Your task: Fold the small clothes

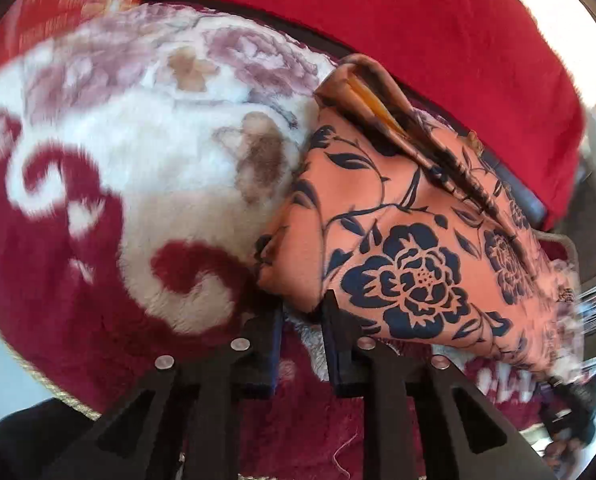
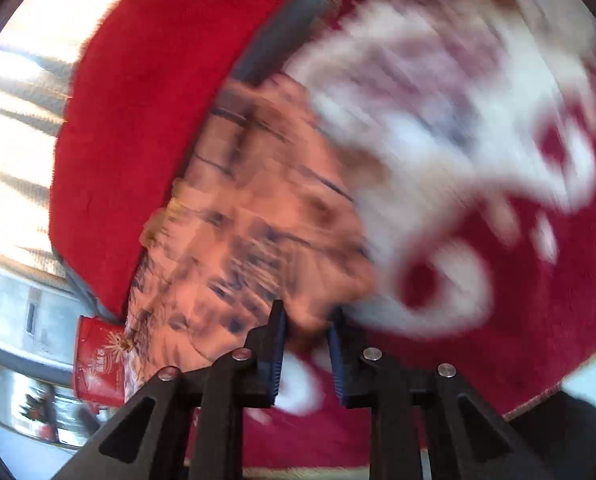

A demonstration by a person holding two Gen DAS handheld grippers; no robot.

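Observation:
A small orange garment with a dark blue flower print (image 1: 401, 240) lies folded on a plush red and white blanket (image 1: 98, 184). My left gripper (image 1: 301, 312) is at the garment's near edge; its jaws stand a little apart with the cloth edge between the tips. In the right wrist view the same garment (image 2: 250, 232) is heavily blurred. My right gripper (image 2: 307, 320) is at its near corner, jaws a little apart, with cloth between the tips. Whether either pair of jaws pinches the cloth is not clear.
A bright red cushion (image 1: 417, 40) lies behind the garment, and shows in the right wrist view (image 2: 146, 120) too. A red patterned pillow (image 1: 58, 4) is at the far left. A red packet (image 2: 98, 364) sits at the blanket's left edge. The blanket's edge (image 2: 545, 392) runs near my right gripper.

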